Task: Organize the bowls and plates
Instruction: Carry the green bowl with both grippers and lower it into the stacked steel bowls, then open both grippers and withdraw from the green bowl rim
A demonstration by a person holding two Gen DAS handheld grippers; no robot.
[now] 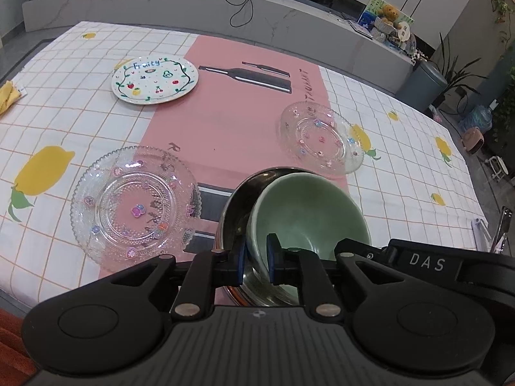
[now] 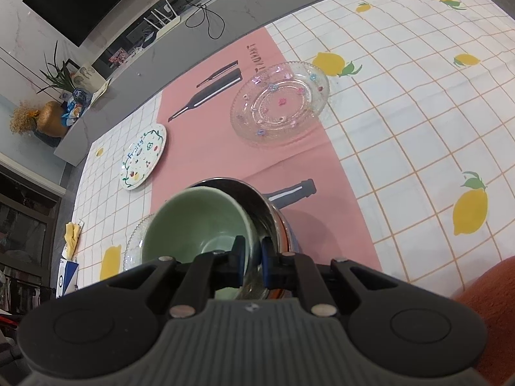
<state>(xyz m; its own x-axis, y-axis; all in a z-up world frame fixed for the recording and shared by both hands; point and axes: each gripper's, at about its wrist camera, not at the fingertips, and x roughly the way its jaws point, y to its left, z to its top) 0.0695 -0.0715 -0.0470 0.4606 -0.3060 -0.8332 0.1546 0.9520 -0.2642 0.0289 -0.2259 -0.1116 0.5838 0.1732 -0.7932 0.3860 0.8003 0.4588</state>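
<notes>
A pale green bowl (image 1: 309,212) (image 2: 199,222) leans tilted inside a steel bowl (image 1: 238,212) (image 2: 265,215) near the table's front edge, on the pink runner. My left gripper (image 1: 256,257) has its blue pads on either side of the green bowl's left wall, shut on it. My right gripper (image 2: 252,255) is shut on the opposite wall, one pad inside the bowl and one outside. Around them lie a clear glass plate (image 1: 135,206) to the left, a second glass plate (image 1: 322,136) (image 2: 280,103) farther right, and a white "Fruity" plate (image 1: 154,80) (image 2: 143,157) at the back left.
A lemon-print checked tablecloth (image 1: 402,167) covers the table. A yellow cloth (image 1: 8,95) (image 2: 72,233) lies at the left edge, with a blue-and-white box (image 2: 67,273) beyond it. Orange fabric (image 2: 482,305) sits by the front edge. A grey counter (image 1: 193,3) runs behind.
</notes>
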